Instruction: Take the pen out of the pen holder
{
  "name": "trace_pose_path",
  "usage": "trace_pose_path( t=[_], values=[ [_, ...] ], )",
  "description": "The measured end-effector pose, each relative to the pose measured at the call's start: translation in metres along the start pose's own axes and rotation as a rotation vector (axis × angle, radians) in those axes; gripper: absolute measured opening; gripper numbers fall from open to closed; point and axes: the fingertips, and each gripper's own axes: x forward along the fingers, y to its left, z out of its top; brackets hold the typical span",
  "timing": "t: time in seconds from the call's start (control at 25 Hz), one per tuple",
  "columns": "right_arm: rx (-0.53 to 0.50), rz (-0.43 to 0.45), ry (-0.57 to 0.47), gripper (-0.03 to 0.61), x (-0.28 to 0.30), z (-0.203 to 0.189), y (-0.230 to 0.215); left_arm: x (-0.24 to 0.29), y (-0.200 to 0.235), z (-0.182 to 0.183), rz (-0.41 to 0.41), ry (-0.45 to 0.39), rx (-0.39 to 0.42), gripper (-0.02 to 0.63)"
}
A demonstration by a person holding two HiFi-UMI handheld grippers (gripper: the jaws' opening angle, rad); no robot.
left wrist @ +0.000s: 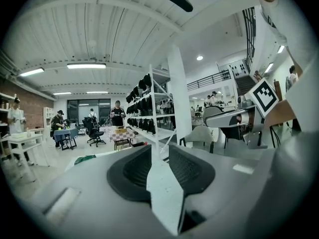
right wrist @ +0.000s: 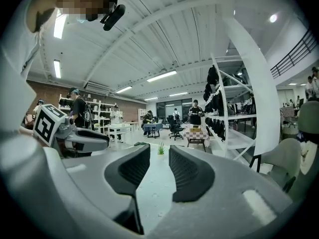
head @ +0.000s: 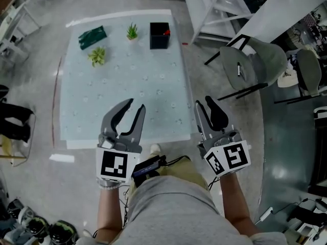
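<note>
The black square pen holder (head: 159, 35) stands at the far edge of the pale table (head: 102, 101), with the red end of a pen (head: 166, 32) showing at its rim. Both grippers hover over the near edge of the table, far from the holder. My left gripper (head: 135, 105) is open with nothing between its fingers, and in its own view the dark pads (left wrist: 134, 171) stand apart over the tabletop. My right gripper (head: 204, 102) is open and empty too, its pads (right wrist: 192, 176) parted over the table.
Two small green plants (head: 132, 31) (head: 97, 55) and a dark green packet (head: 92, 37) sit at the far left of the table. Grey chairs (head: 255, 60) and a white rack (head: 225, 4) stand to the right. People and desks are seen far off in both gripper views.
</note>
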Motion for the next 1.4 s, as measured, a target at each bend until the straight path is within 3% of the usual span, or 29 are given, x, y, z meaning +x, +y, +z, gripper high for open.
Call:
trace_pose_path(
  t=[0.48, 1.0, 1.4],
  values=[
    [-0.018, 0.030, 0.025, 0.127, 0.027, -0.004, -0.009, 0.013, 0.018, -0.008, 0.021, 0.020, -0.019, 0.115],
    [-0.050, 0.107, 0.042, 0.127, 0.078, -0.003, -0.032, 0.043, 0.039, -0.016, 0.097, 0.032, -0.065, 0.124],
    [-0.058, 0.171, 0.067, 0.127, 0.123, -0.013, -0.052, 0.075, 0.053, -0.021, 0.152, 0.055, -0.051, 0.129]
  ],
)
